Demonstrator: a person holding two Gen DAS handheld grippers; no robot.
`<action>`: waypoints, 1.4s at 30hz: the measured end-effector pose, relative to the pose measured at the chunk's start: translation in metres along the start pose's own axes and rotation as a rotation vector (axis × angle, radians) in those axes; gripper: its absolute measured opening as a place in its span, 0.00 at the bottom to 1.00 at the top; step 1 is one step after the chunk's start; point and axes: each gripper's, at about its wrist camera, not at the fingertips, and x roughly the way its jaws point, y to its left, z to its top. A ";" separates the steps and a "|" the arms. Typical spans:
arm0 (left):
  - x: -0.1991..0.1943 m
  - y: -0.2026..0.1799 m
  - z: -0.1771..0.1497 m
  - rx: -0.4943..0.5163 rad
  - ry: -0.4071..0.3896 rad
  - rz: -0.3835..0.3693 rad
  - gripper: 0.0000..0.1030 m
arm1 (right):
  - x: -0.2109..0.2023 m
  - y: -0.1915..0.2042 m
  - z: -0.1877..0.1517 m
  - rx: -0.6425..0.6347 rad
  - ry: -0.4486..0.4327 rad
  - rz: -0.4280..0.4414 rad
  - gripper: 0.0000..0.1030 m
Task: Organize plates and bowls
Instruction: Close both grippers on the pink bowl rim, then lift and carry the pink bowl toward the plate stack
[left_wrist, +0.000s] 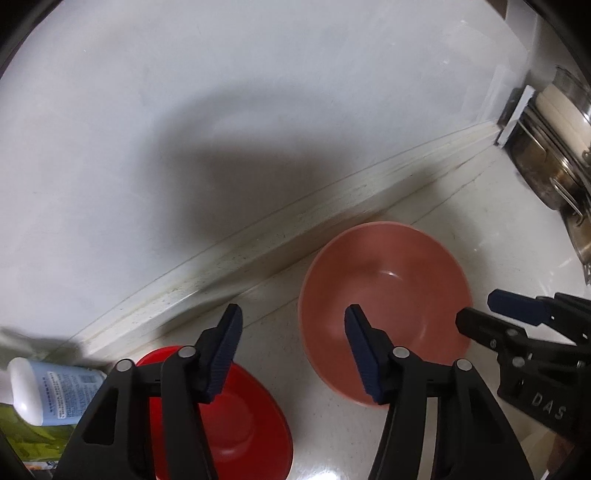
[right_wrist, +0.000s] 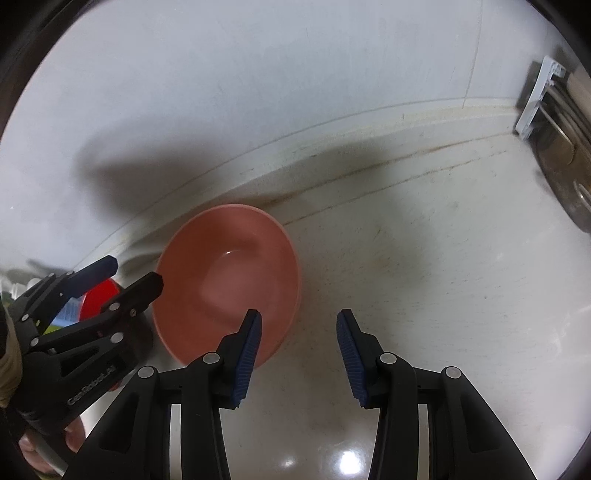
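A pink bowl (left_wrist: 384, 291) (right_wrist: 229, 280) stands upright on the white counter near the wall ledge. A smaller red bowl (left_wrist: 236, 417) (right_wrist: 98, 299) sits just to its left. My left gripper (left_wrist: 295, 343) (right_wrist: 135, 271) hangs open over the gap between the two bowls. Its right finger is over the pink bowl's inside, and the bowl's left rim lies between the pads without being pressed. My right gripper (right_wrist: 299, 347) (left_wrist: 476, 310) is open at the pink bowl's right rim, with its left finger over the bowl and its right finger over the counter.
Steel pots and a wire rack (left_wrist: 554, 147) (right_wrist: 561, 147) stand at the far right against the wall. A white-capped blue bottle (left_wrist: 48, 387) and a green package (left_wrist: 22, 435) lie at the left. A raised ledge (left_wrist: 258, 236) runs along the wall. A hand (right_wrist: 37, 450) holds the left gripper.
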 end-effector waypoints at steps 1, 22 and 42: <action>0.003 0.000 0.001 -0.003 -0.007 0.000 0.53 | 0.002 0.001 0.002 0.002 0.004 0.001 0.42; 0.028 -0.002 0.000 -0.076 0.075 -0.088 0.12 | 0.019 0.000 0.009 -0.010 0.048 0.001 0.11; -0.059 -0.029 -0.054 -0.141 0.000 -0.150 0.12 | -0.041 -0.018 -0.026 0.004 -0.028 0.040 0.11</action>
